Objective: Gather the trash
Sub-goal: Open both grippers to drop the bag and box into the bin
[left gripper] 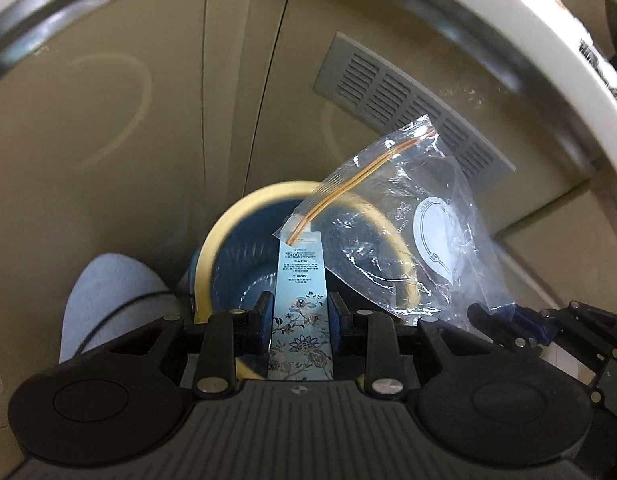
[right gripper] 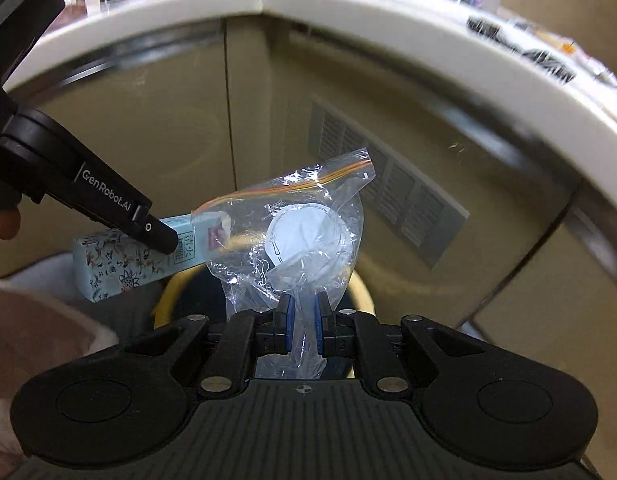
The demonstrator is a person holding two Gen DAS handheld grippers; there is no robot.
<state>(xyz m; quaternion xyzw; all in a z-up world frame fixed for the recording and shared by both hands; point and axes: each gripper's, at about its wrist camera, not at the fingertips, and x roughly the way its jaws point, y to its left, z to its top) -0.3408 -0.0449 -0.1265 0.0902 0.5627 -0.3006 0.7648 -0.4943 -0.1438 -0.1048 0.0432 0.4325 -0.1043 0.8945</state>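
Two black handheld grippers, two pieces of trash and one bin: the left gripper is clamped, jaws narrowly apart, on a slim pale-blue cardboard box with a flower print; the right gripper is nearly closed, pinching a crumpled clear plastic zip bag with an orange seal strip. Both items hang just above a round blue waste bin with a pale yellow rim, the bag overlapping the box's far end; behind stand beige cabinet doors with a grey vent grille, under a white countertop edge cluttered on top.
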